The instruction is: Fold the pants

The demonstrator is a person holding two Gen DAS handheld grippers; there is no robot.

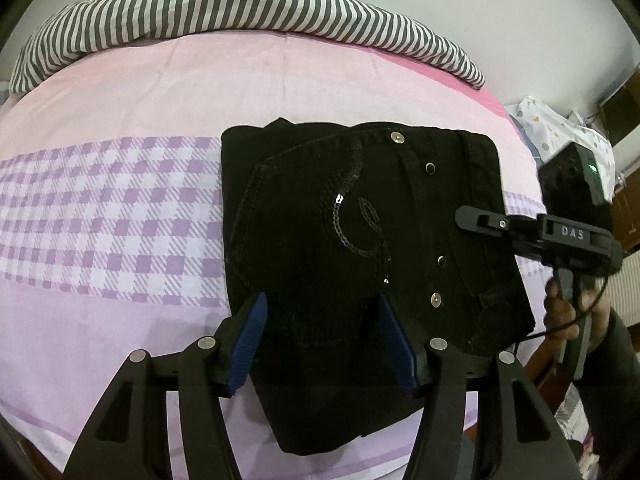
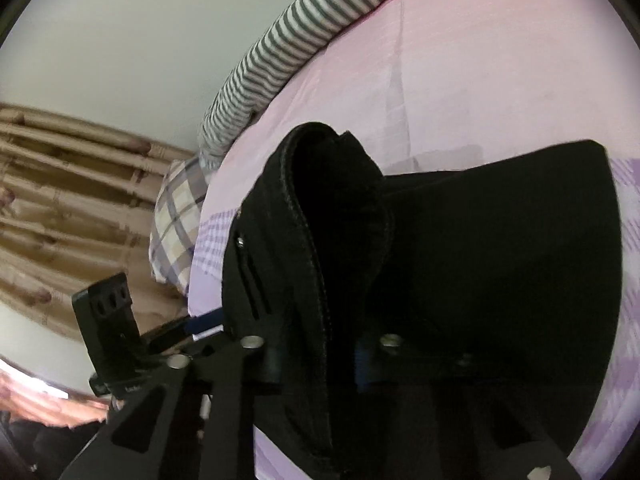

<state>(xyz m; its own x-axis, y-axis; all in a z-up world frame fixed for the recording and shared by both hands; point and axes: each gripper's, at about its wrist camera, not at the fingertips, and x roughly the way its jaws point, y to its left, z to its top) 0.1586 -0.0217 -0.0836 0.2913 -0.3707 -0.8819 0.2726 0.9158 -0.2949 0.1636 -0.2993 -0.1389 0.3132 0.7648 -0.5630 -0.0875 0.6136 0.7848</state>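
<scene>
Folded black pants (image 1: 360,216) lie on the bed (image 1: 120,92); right gripper (image 2: 320,360) pinches their waistband edge, left gripper (image 1: 320,340) spread open over the near fold. Likely final fold, needing the left's grip.

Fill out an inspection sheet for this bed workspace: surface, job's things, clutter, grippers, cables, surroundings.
Surface: bed sheet, pink with a purple check band, lying flat.
Job's things: black pants, folded into a compact block, pocket side up; the right-hand edge is lifted.
Clutter: striped bedding bunched along the far edge; checked pillow beside it.
Grippers: left gripper open, pads astride the pants' near edge, not pressing. Right gripper shut on the pants' waistband side.
Cables: thin black cable hanging by the hand holding the right gripper.
Surroundings: white wall, tan curtain, patterned bag beyond the bed.
</scene>
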